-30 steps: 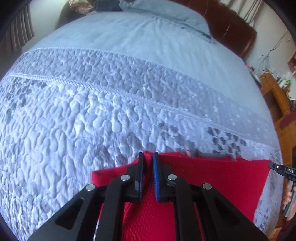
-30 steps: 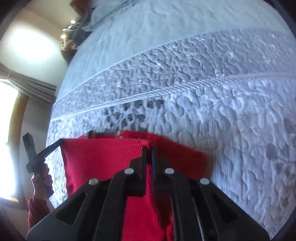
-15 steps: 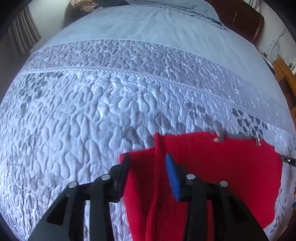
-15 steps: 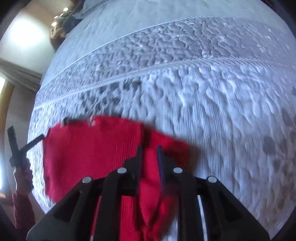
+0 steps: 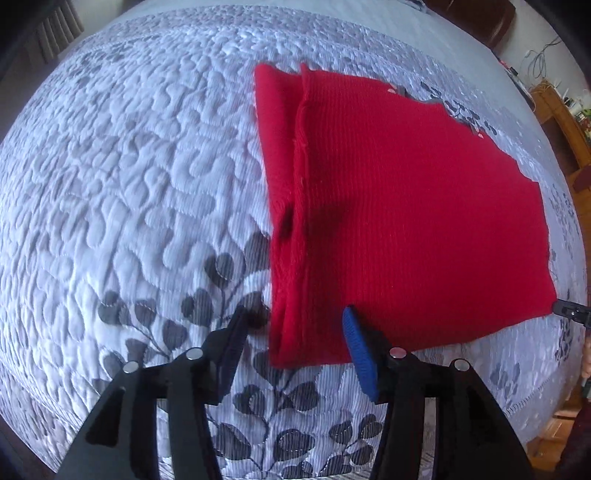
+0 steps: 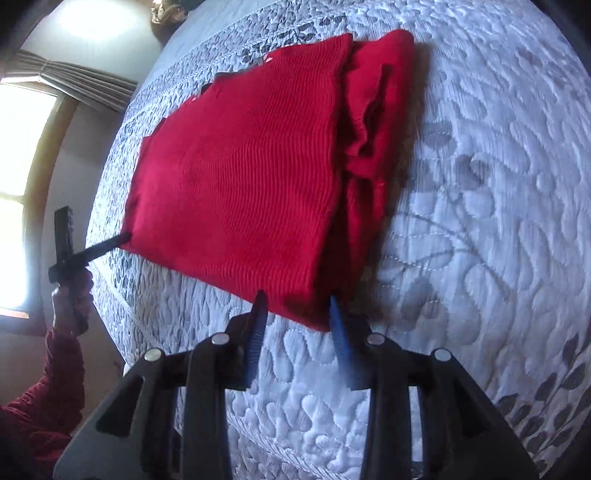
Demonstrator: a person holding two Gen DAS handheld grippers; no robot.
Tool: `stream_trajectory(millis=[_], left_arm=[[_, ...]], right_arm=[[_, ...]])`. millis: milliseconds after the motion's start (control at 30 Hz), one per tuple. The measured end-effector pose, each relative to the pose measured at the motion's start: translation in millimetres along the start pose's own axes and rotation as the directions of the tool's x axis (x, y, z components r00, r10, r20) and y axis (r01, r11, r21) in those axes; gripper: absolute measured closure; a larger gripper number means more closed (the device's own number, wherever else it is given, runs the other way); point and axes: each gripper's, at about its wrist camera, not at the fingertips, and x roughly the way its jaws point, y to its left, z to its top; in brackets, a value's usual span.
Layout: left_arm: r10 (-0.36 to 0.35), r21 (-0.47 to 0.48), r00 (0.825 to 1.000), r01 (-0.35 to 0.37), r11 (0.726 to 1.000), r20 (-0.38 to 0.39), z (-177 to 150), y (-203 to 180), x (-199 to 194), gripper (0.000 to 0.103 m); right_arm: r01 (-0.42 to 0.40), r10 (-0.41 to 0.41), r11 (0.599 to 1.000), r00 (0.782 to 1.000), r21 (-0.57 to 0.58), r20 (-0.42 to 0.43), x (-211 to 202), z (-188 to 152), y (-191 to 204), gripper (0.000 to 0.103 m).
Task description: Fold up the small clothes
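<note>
Folded red ribbed knit garment flat on grey quilted leaf-patterned bedspread; left gripper and right gripper wide apart, empty, at near edge.

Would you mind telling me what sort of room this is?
Most likely a bedroom: the sweater lies on a quilted bedspread, with a dark headboard behind and a curtained window at the side.

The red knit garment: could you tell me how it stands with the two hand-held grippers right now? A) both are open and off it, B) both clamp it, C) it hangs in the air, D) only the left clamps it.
A: the red knit garment lies flat on the quilt, and the left hand-held gripper and right hand-held gripper are open, gripping nothing.
</note>
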Motion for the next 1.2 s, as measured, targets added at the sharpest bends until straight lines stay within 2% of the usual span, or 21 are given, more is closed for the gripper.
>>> stream_trajectory(millis=[33, 67, 100, 167, 200, 233, 367, 467, 567, 633, 700, 733, 800, 867, 1033, 1200], left_arm=[[0.001, -0.004, 1.000, -0.001, 1.000, 0.000, -1, -2, 1, 0.051], [0.003, -0.002, 1.000, -0.003, 1.000, 0.000, -1, -4, 2, 0.053], [-0.001, -0.002, 1.000, 0.001, 1.000, -0.002, -2, -5, 3, 0.070], [-0.021, -0.035, 0.999, 0.020, 0.999, -0.030, 3, -2, 5, 0.085], [-0.037, -0.055, 0.999, 0.035, 0.998, -0.038, 5, 1, 4, 0.088], [-0.053, -0.066, 0.998, 0.050, 0.997, -0.042, 6, 4, 3, 0.089], [-0.025, -0.020, 0.999, 0.024, 1.000, -0.041, 2, 6, 4, 0.090], [-0.019, -0.020, 0.999, 0.018, 1.000, -0.042, 1, 9, 11, 0.090], [0.007, 0.007, 0.999, -0.007, 1.000, -0.036, 2, -1, 14, 0.090], [0.011, 0.031, 0.999, -0.010, 0.999, -0.031, 3, -5, 10, 0.086], [-0.001, 0.023, 1.000, 0.001, 1.000, -0.025, 3, -4, 2, 0.077], [-0.036, 0.006, 0.999, 0.036, 0.999, -0.024, 1, -1, -5, 0.069], [-0.083, -0.020, 0.996, 0.083, 0.996, -0.009, -2, 7, -16, 0.042], [-0.089, -0.039, 0.996, 0.090, 0.995, 0.020, -3, 15, -25, 0.040], [-0.147, -0.087, 0.989, 0.143, 0.986, -0.036, 3, 26, -10, 0.039], [-0.181, -0.089, 0.982, 0.177, 0.980, -0.048, 8, 12, 5, 0.040]], right_arm=[[-0.008, 0.008, 1.000, 1.000, -0.002, -0.001, 2, 1, 1, 0.083], [-0.004, 0.004, 1.000, 1.000, -0.001, -0.008, 4, 0, 1, 0.098], [0.008, -0.008, 1.000, 1.000, 0.002, -0.020, 7, 0, 2, 0.099], [-0.001, 0.001, 1.000, 1.000, -0.016, -0.016, 3, -2, 8, 0.099], [0.002, -0.003, 1.000, 1.000, -0.027, -0.011, -1, -4, 11, 0.100], [0.019, -0.020, 0.999, 1.000, -0.043, -0.001, -8, -8, 15, 0.100], [0.095, -0.097, 0.994, 0.995, -0.056, -0.022, -12, -20, 9, 0.100], [0.103, -0.104, 0.994, 0.993, -0.023, -0.061, 7, -22, -4, 0.100], [0.100, -0.100, 0.995, 0.993, -0.011, -0.055, 15, -21, -6, 0.100], [0.100, -0.101, 0.995, 0.994, -0.011, -0.043, 10, -22, -2, 0.098], [0.067, -0.067, 0.998, 0.998, 0.006, -0.020, 1, -24, -1, 0.090], [0.051, -0.051, 0.999, 0.999, 0.017, -0.008, -5, -25, -1, 0.086], [0.028, -0.029, 0.999, 0.999, 0.032, 0.014, -17, -27, 0, 0.056], [0.024, -0.025, 0.999, 0.999, 0.036, 0.036, -28, -30, -1, 0.044], [0.001, -0.004, 0.995, 0.999, 0.105, 0.032, -26, -21, -16, 0.039], [-0.045, 0.044, 0.988, 0.999, 0.151, 0.008, -3, -10, -22, 0.039]])
